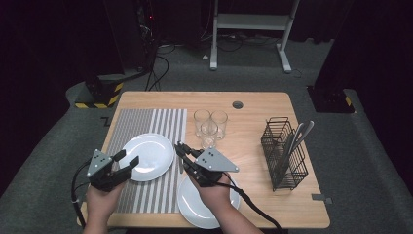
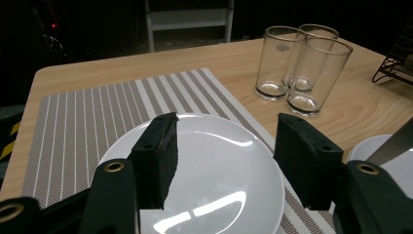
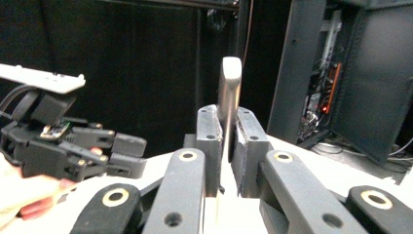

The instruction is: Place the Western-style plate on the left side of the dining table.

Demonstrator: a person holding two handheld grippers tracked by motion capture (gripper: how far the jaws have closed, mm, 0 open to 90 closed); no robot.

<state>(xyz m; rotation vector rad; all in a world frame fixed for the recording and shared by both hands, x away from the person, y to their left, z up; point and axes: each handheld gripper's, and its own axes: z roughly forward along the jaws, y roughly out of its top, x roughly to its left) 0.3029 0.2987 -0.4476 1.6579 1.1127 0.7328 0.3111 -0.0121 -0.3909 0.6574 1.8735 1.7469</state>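
- Your right gripper (image 3: 225, 141) is clamped on a piece of metal cutlery (image 3: 228, 92) (a knife, by its flat handle), pinched partway along with the handle end sticking up past the jaws. In the high view it hangs between the two plates, at the mat's right edge.
- It's stiff, light and slick; a narrow pinch like this can let it swivel, so keep the squeeze firm.
- Your left gripper (image 2: 226, 156) has its jaws apart, holding nothing, poised over the near rim of the plate on the mat (image 2: 214, 161).
- That plate and the second plate (image 1: 195, 207) by the table's near edge are hard and chip easily; don't knock steel against them.
- Three glasses (image 1: 210, 124) stand bunched just beyond your right gripper (fragile, easy to topple).
- Open room lies on the bare wood between the glasses and the cutlery rack (image 1: 284, 153).
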